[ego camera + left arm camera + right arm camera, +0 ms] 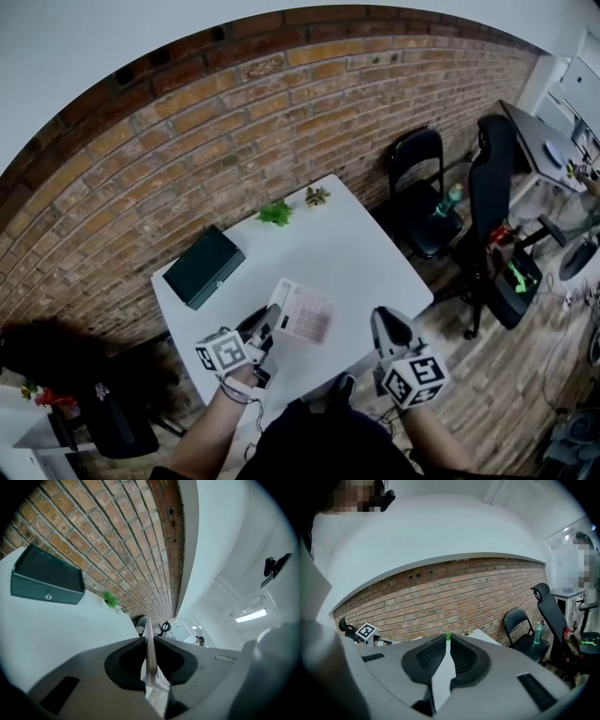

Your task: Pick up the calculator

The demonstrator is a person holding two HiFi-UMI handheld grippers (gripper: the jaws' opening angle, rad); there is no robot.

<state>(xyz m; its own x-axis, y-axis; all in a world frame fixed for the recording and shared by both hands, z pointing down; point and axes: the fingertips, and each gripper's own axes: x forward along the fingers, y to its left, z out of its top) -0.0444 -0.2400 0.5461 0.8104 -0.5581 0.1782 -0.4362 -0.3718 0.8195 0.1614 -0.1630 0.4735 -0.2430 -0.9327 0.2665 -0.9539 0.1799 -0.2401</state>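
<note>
Task object: the calculator, a pale flat slab with its key face turned up toward the camera, sits just below the middle of the head view, over the near part of the white table.
Left gripper: the left gripper is clamped on the calculator's near-left edge. In its own view the slab appears edge-on as a thin upright strip pinched between the two dark pads.
Right gripper: the right gripper hangs at lower right of the head view, well apart from the calculator. In its own view the jaws meet at the tips with nothing between them.
Surroundings: a dark green box lies at the table's left, and two small plants stand at its far edge by the brick wall.
Step in hand: the lift. The grasp is made, and the calculator appears tilted and clear of the tabletop.
Next move: judged, keep the clamp firm and the slab steady, since a hold on one thin edge could let it pivot or slip.
</note>
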